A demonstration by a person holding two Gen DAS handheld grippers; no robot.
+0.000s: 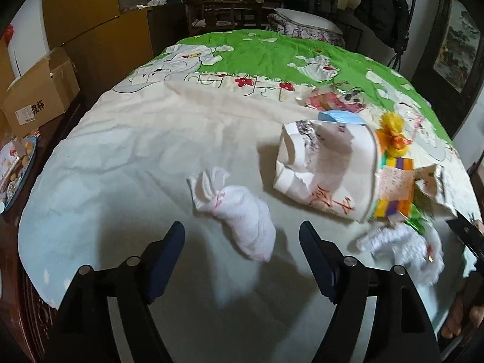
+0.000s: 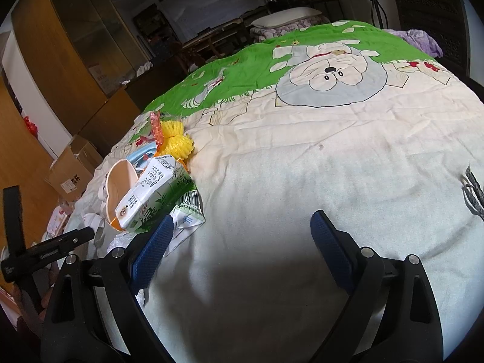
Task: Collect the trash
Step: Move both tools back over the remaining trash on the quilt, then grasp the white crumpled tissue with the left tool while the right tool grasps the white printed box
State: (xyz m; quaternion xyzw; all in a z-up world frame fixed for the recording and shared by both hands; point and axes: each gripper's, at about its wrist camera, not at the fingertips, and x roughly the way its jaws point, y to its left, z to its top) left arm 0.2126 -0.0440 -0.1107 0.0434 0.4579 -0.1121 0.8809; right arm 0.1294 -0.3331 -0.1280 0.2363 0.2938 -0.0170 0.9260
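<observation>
Trash sits on the cartoon-print cloth table cover (image 1: 151,139). Left gripper (image 1: 242,242): jaws wide, empty, with the knotted white tissue wad (image 1: 239,214) between its tips. Crushed white paper cup (image 1: 326,166) lies sideways, its contents unclear. Right gripper (image 2: 242,233): wide, empty, left pad beside the green-white drink carton (image 2: 160,199); bare cloth ahead.

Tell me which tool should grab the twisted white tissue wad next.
Left. The left tool is open with the tissue wad right ahead between its fingers; the right tool faces bare bedsheet.

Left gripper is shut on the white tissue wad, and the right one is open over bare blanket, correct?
Not quite. The left wrist view shows the left gripper open, with the tissue wad lying loose on the blanket between its fingers. The right gripper is open.
</observation>
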